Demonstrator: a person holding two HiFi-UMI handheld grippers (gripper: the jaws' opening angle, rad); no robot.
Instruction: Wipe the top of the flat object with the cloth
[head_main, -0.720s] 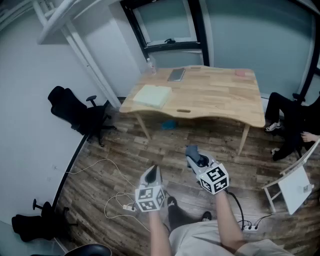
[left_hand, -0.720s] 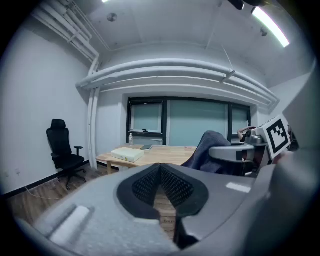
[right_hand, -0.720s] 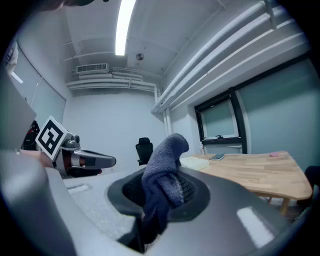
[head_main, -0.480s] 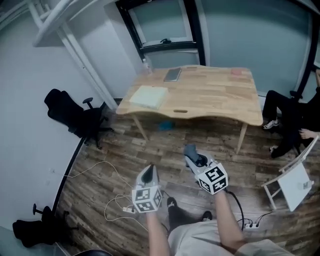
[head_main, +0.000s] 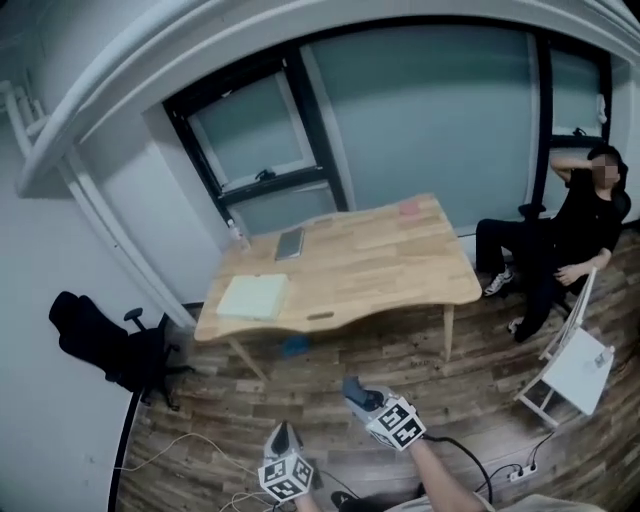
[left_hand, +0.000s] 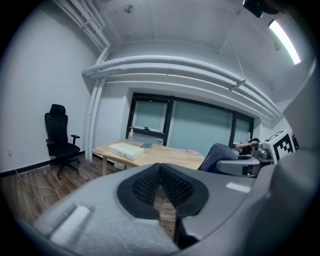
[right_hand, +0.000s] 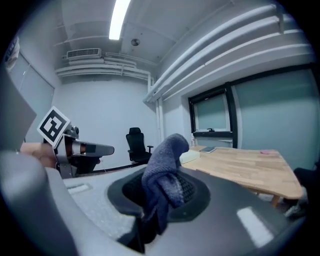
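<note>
The flat object, a pale slab (head_main: 253, 296), lies near the left end of the wooden table (head_main: 400, 270), far ahead of both grippers; it also shows small in the left gripper view (left_hand: 126, 150) and the right gripper view (right_hand: 189, 156). My right gripper (head_main: 354, 388) is shut on a grey-blue cloth (right_hand: 165, 172) that bunches up between its jaws. My left gripper (head_main: 283, 432) is shut with nothing in it, its pads (left_hand: 150, 182) meeting. Both hover over the wood floor, well short of the table.
On the table are a dark tablet (head_main: 290, 243), a bottle (head_main: 236, 236) and a small pink thing (head_main: 410, 208). A person (head_main: 560, 235) sits at the right beside a white chair (head_main: 575, 365). A black office chair (head_main: 110, 340) stands left. Cables (head_main: 190, 450) lie on the floor.
The head view has tipped upward: table and windows sit lower and farther, the seated person is now in full view, and both grippers have dropped toward the bottom edge. Grips unchanged.
</note>
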